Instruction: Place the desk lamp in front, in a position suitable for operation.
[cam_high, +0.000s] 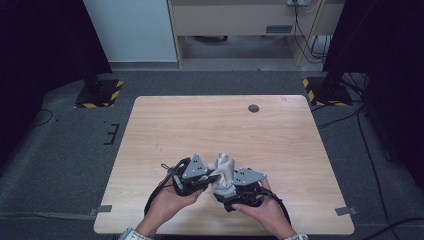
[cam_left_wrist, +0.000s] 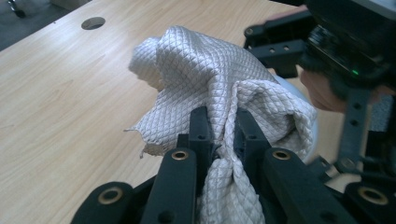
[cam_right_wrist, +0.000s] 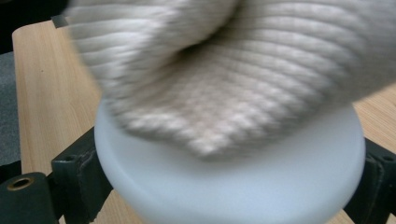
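A white quilted cloth (cam_high: 223, 166) (cam_left_wrist: 210, 79) is bunched up between the two grippers near the table's front edge. My left gripper (cam_high: 212, 178) (cam_left_wrist: 223, 122) is shut on a fold of it, with the black jaws pinching the fabric. The cloth (cam_right_wrist: 224, 70) drapes blurred over a white round dish (cam_right_wrist: 233, 186) (cam_left_wrist: 312, 128) (cam_high: 220, 192). My right gripper (cam_high: 226, 198) (cam_right_wrist: 229, 177) is shut on that dish, and its fingers (cam_right_wrist: 79, 170) press the rim from both sides. The right gripper's body (cam_left_wrist: 345, 42) shows beyond the cloth in the left gripper view.
The wooden table (cam_high: 200, 125) has a round cable hole (cam_high: 253, 108) (cam_left_wrist: 93, 23) at the back. Grey tape tabs (cam_high: 104, 209) (cam_high: 345, 210) mark its front corners. Black stands with hazard-striped bases (cam_high: 100, 92) (cam_high: 325, 92) rise on the floor behind.
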